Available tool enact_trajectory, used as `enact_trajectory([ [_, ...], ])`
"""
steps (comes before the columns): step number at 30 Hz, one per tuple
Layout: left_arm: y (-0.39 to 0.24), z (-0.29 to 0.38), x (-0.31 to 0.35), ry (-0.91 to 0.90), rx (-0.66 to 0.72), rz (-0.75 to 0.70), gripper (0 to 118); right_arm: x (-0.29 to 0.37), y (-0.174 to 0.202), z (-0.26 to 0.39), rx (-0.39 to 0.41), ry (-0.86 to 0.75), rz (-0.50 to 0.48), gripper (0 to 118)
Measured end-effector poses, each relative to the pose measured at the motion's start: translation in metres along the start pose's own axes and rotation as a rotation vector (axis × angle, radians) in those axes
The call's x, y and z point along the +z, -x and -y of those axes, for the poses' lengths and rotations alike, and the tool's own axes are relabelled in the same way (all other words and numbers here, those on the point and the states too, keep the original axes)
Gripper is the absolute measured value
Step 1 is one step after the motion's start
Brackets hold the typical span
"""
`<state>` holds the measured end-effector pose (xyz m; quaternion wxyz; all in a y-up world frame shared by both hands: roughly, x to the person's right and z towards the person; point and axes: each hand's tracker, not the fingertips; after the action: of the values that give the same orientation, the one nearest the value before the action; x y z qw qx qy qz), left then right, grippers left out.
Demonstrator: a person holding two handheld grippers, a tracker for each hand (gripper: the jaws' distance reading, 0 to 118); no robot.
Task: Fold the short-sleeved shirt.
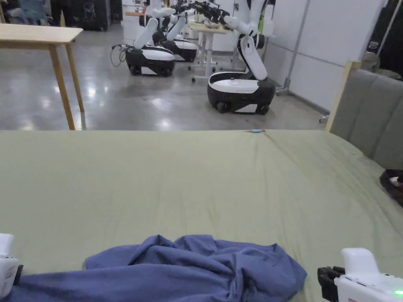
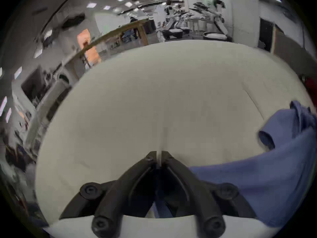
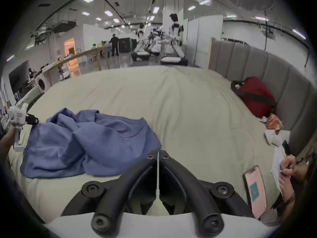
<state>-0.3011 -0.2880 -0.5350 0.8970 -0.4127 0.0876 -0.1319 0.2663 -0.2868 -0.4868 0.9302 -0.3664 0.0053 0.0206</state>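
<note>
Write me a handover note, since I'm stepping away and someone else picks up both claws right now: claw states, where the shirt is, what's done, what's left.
Left claw: jaws shut, nothing between them, held at the shirt's left edge.
Right claw: jaws shut, empty, just off the shirt's right edge.
Blue shirt: crumpled in a heap at the near edge of the green bed sheet, not spread out. The rest of the sheet ahead is free for laying it flat.
Red bag sits by the headboard, well clear.
Done: no fold yet.
Left: open the claws, grip the shirt, spread it flat, then fold sleeves and body.
</note>
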Motion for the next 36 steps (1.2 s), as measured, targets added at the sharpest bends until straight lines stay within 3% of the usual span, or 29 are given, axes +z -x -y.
enact_trajectory([
  [1, 0.018, -0.006, -0.019, 0.065, 0.042, 0.125, 2, -0.014, 0.000, -0.005, 0.021, 0.013, -0.014, 108],
  [4, 0.024, -0.013, 0.010, -0.007, 0.108, 0.111, 2, -0.051, 0.002, -0.015, 0.077, 0.059, 0.005, 110],
  [7, 0.065, -0.013, -0.024, -0.002, 0.165, 0.191, 2, -0.073, 0.005, -0.023, 0.092, 0.058, 0.027, 108],
  [8, 0.072, -0.016, -0.026, -0.003, 0.163, 0.193, 2, -0.079, 0.005, -0.023, 0.091, 0.062, 0.024, 92],
  [10, 0.051, -0.002, -0.011, -0.043, 0.148, 0.170, 2, -0.091, 0.006, -0.022, 0.091, 0.074, 0.033, 31],
  [12, 0.057, -0.004, -0.014, -0.050, 0.149, 0.184, 2, -0.098, 0.010, -0.016, 0.110, 0.137, 0.019, 10],
  [14, 0.030, 0.006, 0.010, -0.080, 0.123, 0.162, 2, -0.097, 0.014, -0.011, 0.089, 0.150, -0.038, 9],
  [16, 0.030, 0.007, 0.010, -0.082, 0.118, 0.166, 1, -0.089, 0.018, -0.012, 0.042, 0.143, -0.012, 9],
  [18, 0.019, 0.010, 0.025, -0.091, 0.100, 0.160, 1, -0.082, 0.011, -0.017, -0.048, 0.149, -0.060, 8],
  [19, 0.018, 0.009, 0.027, -0.096, 0.083, 0.158, 1, -0.077, 0.008, -0.020, -0.055, 0.131, -0.062, 8],
  [27, 0.064, -0.032, 0.115, -0.264, 0.102, 0.081, 0, 0.032, -0.004, -0.099, -0.059, -0.093, -0.138, 8],
  [30, 0.088, -0.054, 0.153, -0.357, 0.100, 0.030, 0, 0.079, 0.004, -0.137, -0.009, -0.192, -0.141, 8],
  [33, 0.115, -0.081, 0.187, -0.431, 0.120, -0.010, 0, 0.122, 0.017, -0.176, 0.062, -0.294, -0.091, 8],
  [36, 0.140, -0.108, 0.220, -0.511, 0.141, -0.064, 0, 0.161, 0.020, -0.218, 0.082, -0.393, -0.041, 8],
])
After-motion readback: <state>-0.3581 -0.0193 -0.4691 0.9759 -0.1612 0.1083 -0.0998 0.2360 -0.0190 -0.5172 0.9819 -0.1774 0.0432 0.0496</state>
